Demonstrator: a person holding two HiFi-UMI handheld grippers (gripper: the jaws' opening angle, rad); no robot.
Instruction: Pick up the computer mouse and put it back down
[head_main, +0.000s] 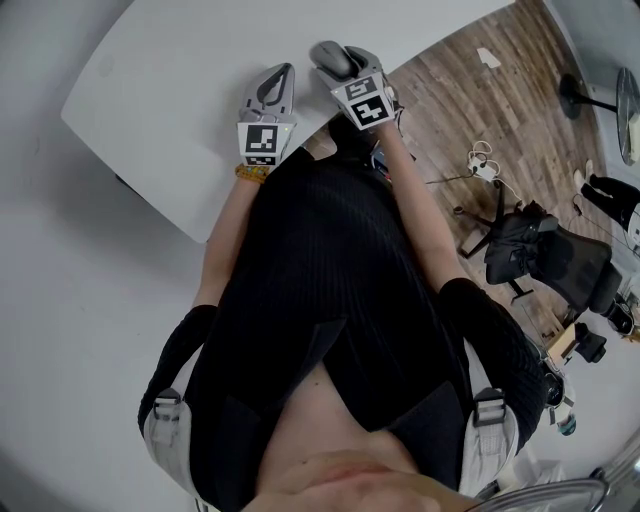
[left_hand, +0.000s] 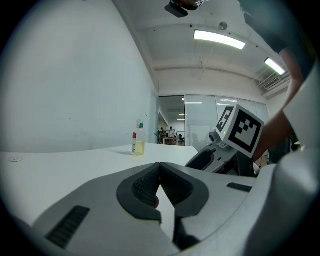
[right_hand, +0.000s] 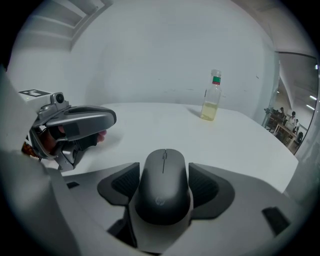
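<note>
Mouse (right_hand: 163, 195) is seen on the table (right_hand: 150, 125), between the wide-spread jaws of the right gripper (right_hand: 164, 169), apparently unsqueezed. The left gripper (left_hand: 160, 167) is closed and empty. The mouse is judged light, rigid and smooth; its flanks are best pinched mid-length.

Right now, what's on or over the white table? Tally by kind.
Computer mouse: 1
Bottle: 1
Grippers: 2 (left gripper, jaws together; right gripper, jaws apart on either side of the mouse)
Total: 4
</note>
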